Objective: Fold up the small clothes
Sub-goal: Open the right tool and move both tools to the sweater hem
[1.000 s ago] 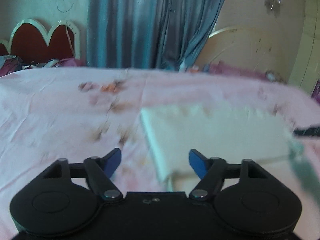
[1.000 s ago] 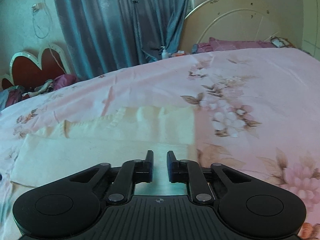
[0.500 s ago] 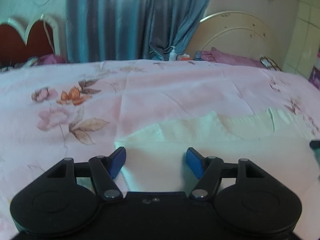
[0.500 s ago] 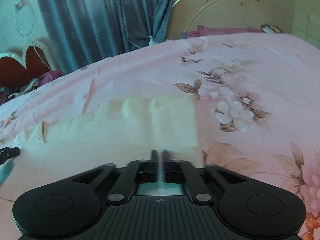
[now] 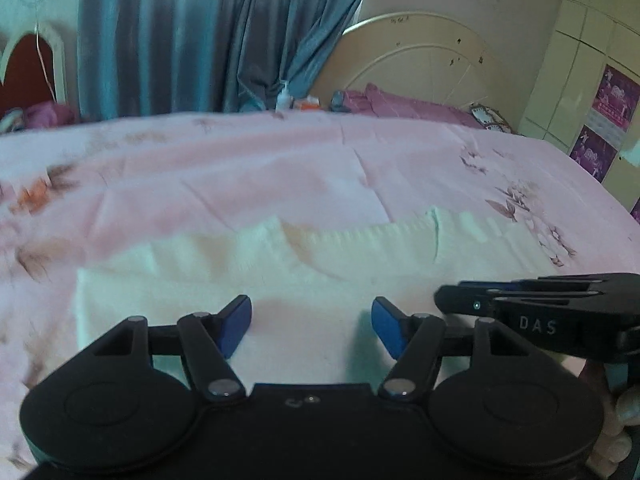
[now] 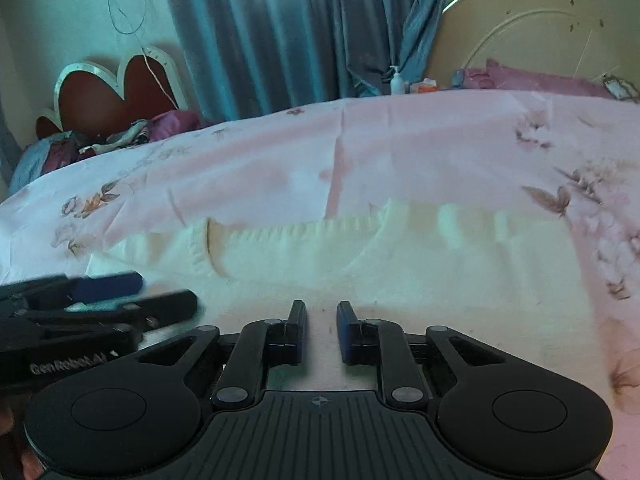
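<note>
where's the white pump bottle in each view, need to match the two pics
Left wrist: pump bottle sits top center, just beyond the bed's far edge, below the blue curtain.
Right wrist: pump bottle sits upper right of center.
Shared landmark: the orange box just right of it.

From my left gripper (image 5: 311, 330), the jaws stand wide apart with only the cream garment (image 5: 304, 276) flat beneath, so the way toward 12 o'clock is open across the pink bedsheet (image 5: 280, 168). At 3 o'clock my right gripper (image 5: 456, 298) juts in close beside my right-hand finger and blocks a sideways pass there. From my right gripper (image 6: 321, 330), the narrow gap faces 12 o'clock over low, flat cloth. My left gripper (image 6: 160, 294) crowds 9 o'clock. Toward 3 o'clock the sheet lies bare. Far off at 12 o'clock the curtain (image 6: 280, 32) closes the room.
</note>
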The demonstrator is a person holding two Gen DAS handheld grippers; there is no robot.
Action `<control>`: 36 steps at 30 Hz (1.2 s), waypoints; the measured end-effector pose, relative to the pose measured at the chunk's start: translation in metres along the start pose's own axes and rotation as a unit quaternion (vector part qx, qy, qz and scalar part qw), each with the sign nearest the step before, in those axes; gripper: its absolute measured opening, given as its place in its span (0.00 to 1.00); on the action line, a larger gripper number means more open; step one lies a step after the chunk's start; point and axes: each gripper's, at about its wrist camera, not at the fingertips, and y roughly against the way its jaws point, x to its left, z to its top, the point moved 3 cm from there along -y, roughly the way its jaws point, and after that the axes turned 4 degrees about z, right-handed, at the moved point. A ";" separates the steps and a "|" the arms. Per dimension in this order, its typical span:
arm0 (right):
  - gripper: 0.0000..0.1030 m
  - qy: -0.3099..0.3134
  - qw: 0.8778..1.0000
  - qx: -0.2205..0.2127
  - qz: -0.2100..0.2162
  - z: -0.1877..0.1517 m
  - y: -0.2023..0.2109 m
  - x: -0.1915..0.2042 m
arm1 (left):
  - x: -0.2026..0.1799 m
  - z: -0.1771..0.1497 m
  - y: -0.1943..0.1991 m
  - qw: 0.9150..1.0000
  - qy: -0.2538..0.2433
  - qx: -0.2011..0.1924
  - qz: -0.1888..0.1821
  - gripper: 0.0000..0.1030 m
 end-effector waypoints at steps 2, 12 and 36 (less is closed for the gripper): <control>0.16 0.037 0.999 -0.001 -0.020 -0.003 0.002 -0.002 | 0.001 -0.006 -0.002 1.000 -0.004 -0.002 0.007 0.64; 0.44 0.008 0.998 -0.032 -0.060 -0.009 0.052 -0.016 | 0.008 -0.025 0.058 0.998 -0.008 -0.039 0.040 0.63; 0.19 -0.018 0.995 0.009 -0.100 -0.049 0.070 -0.060 | 0.024 -0.067 0.075 0.995 0.015 -0.014 0.097 0.60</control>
